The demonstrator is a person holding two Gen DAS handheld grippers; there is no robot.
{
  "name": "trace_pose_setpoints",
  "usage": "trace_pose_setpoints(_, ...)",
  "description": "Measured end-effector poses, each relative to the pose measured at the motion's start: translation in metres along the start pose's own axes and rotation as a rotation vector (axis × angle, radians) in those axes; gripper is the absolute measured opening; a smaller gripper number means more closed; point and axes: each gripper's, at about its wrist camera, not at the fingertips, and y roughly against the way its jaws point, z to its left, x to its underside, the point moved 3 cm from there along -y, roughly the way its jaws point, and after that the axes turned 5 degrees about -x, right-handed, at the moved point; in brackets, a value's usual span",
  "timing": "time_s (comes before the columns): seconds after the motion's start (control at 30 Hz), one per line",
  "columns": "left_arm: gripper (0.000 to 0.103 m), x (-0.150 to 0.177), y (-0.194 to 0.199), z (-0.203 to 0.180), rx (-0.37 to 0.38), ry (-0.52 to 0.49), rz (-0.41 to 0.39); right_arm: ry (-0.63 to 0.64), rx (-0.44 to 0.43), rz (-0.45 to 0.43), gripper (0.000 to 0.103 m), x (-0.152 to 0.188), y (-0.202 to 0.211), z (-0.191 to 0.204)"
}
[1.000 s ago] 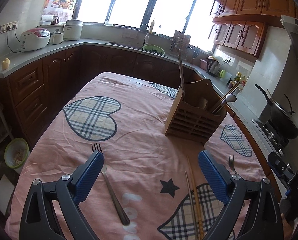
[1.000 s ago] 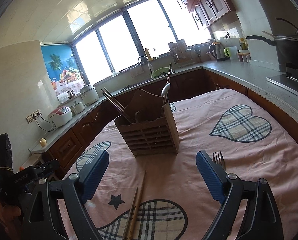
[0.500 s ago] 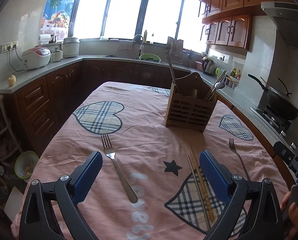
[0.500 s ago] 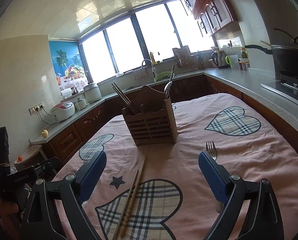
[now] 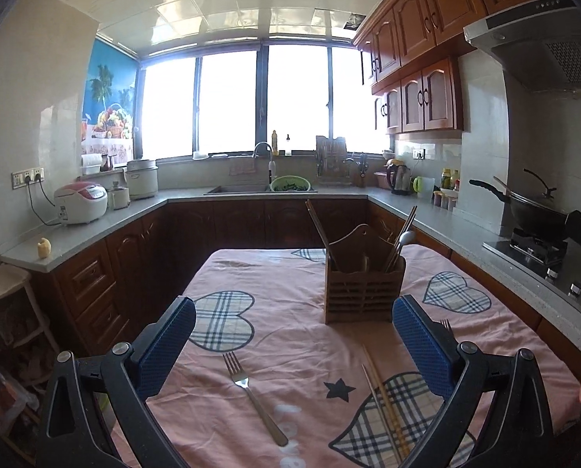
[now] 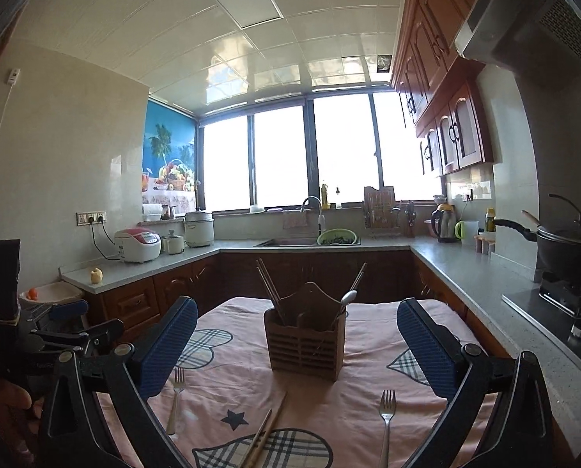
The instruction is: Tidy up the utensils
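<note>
Hovering spread and empty, both tongs — left (image 5: 293, 345), right (image 6: 296, 347) — face the wooden holder (image 6: 305, 345); forks (image 5: 253, 397) (image 6: 386, 417) and chopsticks (image 5: 386, 399) lie below them on the bench (image 5: 290, 335), likely awaiting pickup.

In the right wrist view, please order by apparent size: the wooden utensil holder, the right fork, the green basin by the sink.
1. Wooden utensil holder, clearly largest.
2. Right fork.
3. Green basin, smallest as seen, though it stands much farther away, so its true size is uncertain.
</note>
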Motion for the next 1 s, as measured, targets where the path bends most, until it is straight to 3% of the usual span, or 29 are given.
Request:
trace_pose_setpoints(0.13,0.102,0.019,-0.013,-0.006,-0.014,0.052,0.022,-0.050,0.010,-0.008,0.103,0.009,-0.002,-0.004)
trace_pose_setpoints(0.37,0.102,0.054,-0.040,-0.021,-0.088,0.020,0.086,-0.089,0.074,-0.001,0.103,0.074,-0.013,-0.011)
trace_pose_setpoints(0.5,0.102,0.062,-0.040,-0.024,-0.111,0.008,0.081,-0.109,0.103,0.011,0.103,0.099,-0.015,-0.015)
trace_pose_setpoints(1.0,0.102,0.082,-0.033,-0.017,-0.128,-0.006,0.094,-0.008,0.098,0.043,0.103,0.125,-0.017,0.007)
